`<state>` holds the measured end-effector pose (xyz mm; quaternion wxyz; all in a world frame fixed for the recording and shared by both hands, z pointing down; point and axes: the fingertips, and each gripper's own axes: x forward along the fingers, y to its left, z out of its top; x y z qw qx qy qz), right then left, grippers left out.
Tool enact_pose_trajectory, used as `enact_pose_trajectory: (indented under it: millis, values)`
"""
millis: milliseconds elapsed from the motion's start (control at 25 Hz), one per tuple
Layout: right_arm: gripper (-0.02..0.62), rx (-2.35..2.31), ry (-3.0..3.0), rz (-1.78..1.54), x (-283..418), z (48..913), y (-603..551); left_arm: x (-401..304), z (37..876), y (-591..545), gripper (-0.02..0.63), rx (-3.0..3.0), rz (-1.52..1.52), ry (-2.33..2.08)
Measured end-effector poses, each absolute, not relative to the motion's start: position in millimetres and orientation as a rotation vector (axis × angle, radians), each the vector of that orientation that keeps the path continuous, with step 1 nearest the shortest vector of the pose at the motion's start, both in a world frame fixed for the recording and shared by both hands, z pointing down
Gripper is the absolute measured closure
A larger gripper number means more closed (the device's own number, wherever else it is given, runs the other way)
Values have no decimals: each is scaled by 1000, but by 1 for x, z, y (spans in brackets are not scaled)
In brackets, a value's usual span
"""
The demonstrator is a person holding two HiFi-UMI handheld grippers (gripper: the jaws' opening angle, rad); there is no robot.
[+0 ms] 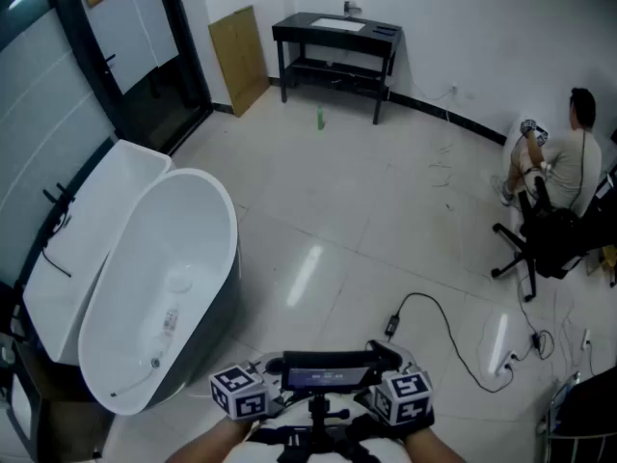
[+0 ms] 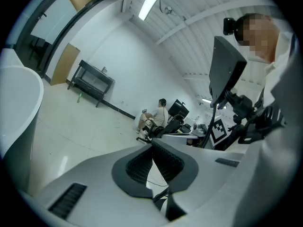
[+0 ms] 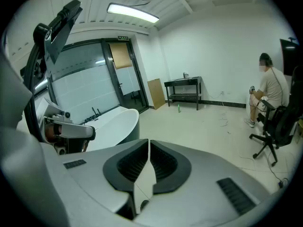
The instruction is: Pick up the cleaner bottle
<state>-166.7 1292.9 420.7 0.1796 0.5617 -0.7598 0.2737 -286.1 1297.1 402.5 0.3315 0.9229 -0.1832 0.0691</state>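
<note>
The cleaner bottle (image 1: 320,118) is a small green bottle standing on the pale tile floor just in front of the black table (image 1: 335,29) at the far wall. It also shows as a green speck in the left gripper view (image 2: 79,97) and in the right gripper view (image 3: 179,108). My left gripper (image 1: 241,394) and right gripper (image 1: 405,398) are side by side at the bottom edge of the head view, far from the bottle. The left gripper (image 2: 152,143) is shut with nothing in it. The right gripper (image 3: 148,143) also has its pads together and holds nothing.
A white freestanding bathtub (image 1: 145,287) stands at the left, beside a glass door. A brown board (image 1: 241,56) leans on the far wall. A person (image 1: 564,162) sits at the right by a black office chair (image 1: 540,239). A black cable (image 1: 453,345) lies on the floor.
</note>
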Motion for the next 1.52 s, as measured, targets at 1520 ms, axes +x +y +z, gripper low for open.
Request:
enact_pose_trajectory:
  millis: [1520]
  values:
    - [580, 1506, -2240, 824, -159, 432, 1137, -286, 401, 1158, 606, 2351, 97, -631]
